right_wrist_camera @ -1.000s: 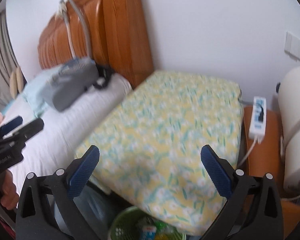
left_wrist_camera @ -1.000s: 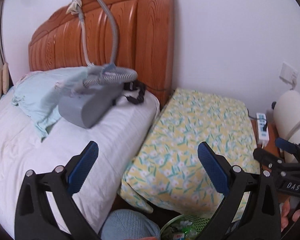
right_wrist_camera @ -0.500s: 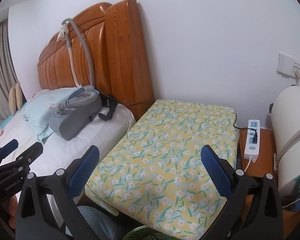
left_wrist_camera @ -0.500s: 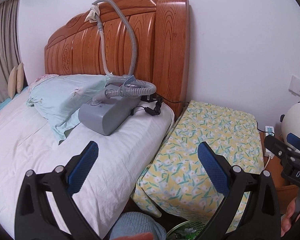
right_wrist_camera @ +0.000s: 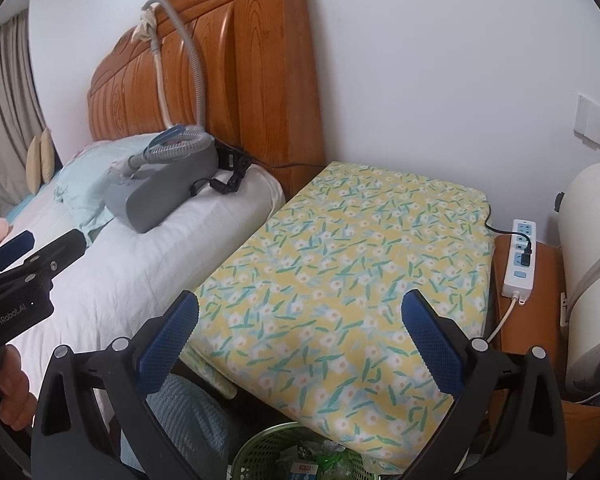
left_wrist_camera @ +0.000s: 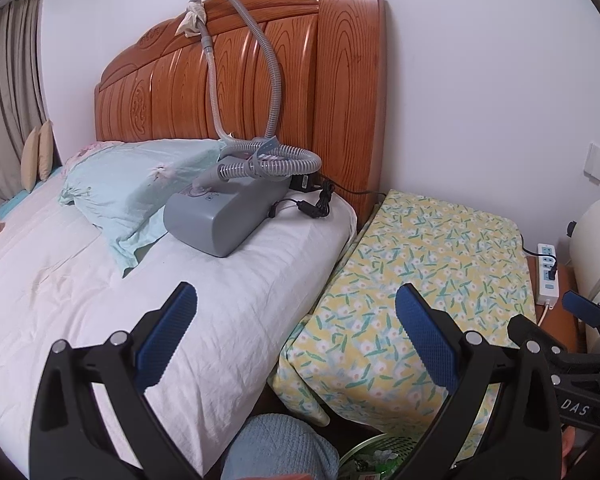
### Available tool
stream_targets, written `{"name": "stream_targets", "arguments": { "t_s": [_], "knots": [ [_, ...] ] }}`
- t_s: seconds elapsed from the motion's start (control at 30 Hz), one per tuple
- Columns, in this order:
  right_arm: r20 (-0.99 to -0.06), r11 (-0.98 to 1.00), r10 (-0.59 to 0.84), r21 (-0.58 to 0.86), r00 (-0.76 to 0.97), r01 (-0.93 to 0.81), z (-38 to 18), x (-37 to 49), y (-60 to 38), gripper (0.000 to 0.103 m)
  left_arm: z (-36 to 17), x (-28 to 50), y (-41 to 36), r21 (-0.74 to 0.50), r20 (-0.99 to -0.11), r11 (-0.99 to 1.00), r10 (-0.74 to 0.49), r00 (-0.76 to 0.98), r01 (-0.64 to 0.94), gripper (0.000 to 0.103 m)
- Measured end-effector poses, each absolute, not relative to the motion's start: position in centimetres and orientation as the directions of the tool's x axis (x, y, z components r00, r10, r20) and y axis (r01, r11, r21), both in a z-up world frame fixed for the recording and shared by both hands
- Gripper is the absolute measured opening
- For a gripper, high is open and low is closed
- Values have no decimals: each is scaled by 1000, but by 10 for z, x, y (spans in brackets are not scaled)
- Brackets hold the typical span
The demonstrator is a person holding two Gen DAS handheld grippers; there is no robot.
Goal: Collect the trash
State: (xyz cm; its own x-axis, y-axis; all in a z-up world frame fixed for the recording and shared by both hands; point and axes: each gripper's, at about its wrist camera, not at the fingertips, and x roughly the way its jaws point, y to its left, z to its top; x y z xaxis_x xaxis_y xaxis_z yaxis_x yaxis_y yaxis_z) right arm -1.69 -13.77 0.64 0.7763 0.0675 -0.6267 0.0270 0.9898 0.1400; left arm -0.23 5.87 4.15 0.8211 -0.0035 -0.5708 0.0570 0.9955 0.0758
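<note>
Both claws, left (left_wrist_camera: 296,332) and right (right_wrist_camera: 300,340), gape wide, holding nothing. Green trash basket (right_wrist_camera: 268,454) sits low, near, beneath the right claw. Readable: "GenRobot.AI", "DAS".

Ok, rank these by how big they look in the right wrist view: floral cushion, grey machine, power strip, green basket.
1. floral cushion, by far the largest.
2. grey machine.
3. green basket, though it is cut off by the frame edge and close to the camera, so its rank is unsure.
4. power strip, the smallest.
</note>
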Motion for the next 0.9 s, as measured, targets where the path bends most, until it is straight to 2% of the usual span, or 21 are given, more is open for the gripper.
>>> {"name": "stream_targets", "arguments": {
  "t_s": [0.9],
  "knots": [
    [-647, 991, 88, 132, 757, -3, -2, -16, -127, 101, 36, 3, 66, 71, -593, 997, 16, 805, 32, 95]
  ]
}}
